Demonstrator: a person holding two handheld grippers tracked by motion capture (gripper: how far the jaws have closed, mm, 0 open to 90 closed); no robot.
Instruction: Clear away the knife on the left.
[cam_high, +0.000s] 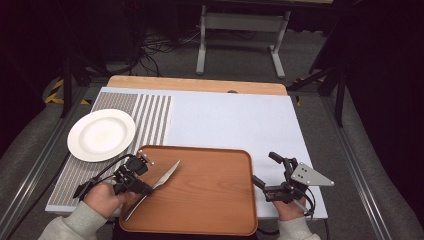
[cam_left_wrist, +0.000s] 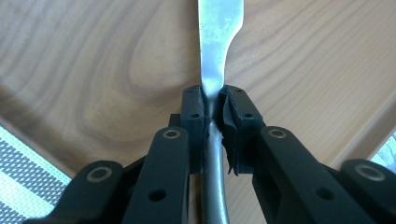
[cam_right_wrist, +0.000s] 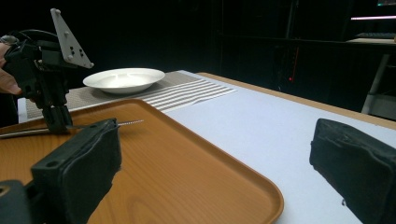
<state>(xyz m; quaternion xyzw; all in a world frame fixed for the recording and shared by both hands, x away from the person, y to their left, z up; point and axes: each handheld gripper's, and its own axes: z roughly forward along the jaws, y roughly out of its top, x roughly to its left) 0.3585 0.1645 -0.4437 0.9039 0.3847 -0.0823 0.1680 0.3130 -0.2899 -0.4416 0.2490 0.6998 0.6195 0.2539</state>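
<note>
A: Gripping the slim silver table knife at the narrow neck where handle meets blade, the left gripper has both pads clenched flat against the metal; the blade runs straight on ahead of the jaws and the handle trails back beneath them.

B: And where does the knife sit on the tray?

A: Over the near-left part of the rounded orange-brown wooden tray, long axis slanting from the tray's near-left corner up toward its middle, tip pointing away from the person. In the right gripper view the knife looks lifted just clear of the wood, roughly level, though I cannot be sure of the gap.

B: The other hand?

A: The right gripper hangs off the tray's right edge over the pale blue table top, jaws spread wide with nothing between them. It is well apart from the knife, so the left is the hand that matters.

B: Room to move?

A: The round white plate lies beyond the tray's far-left corner on the grey striped placemat. Going that way, the knife must clear the tray's raised rim; the far half of the tray is free.
</note>
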